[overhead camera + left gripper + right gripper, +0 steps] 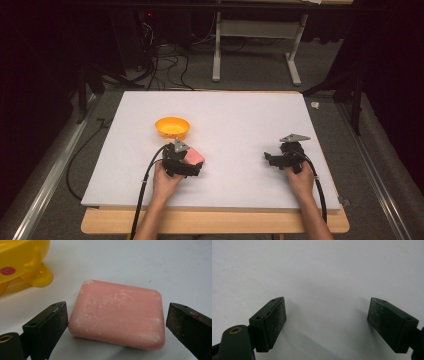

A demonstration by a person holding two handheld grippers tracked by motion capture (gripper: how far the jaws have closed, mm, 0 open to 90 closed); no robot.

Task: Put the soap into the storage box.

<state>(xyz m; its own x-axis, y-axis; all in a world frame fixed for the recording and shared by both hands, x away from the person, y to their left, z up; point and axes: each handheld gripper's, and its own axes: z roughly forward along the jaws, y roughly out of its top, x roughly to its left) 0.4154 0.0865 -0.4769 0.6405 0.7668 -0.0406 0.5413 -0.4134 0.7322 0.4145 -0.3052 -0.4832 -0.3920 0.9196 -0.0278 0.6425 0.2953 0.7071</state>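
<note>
Here, the left gripper [115, 325], jaws wide, straddles a pink soap bar [117, 313] lying flat on the worktop [240, 115] near a yellow bowl [172, 127]. Likely firm but slippery; best squeezed across its short sides. The right gripper [327, 322], jaws wide, holds nothing.

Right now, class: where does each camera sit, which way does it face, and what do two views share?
High view: above the person's side, looking forward and down on the table; both forearms enter below.
Left gripper view: rides the left gripper, facing the pink soap between open fingers.
Right gripper view: rides the right gripper, facing bare table.
Shared: soap, yellow bowl.
</note>
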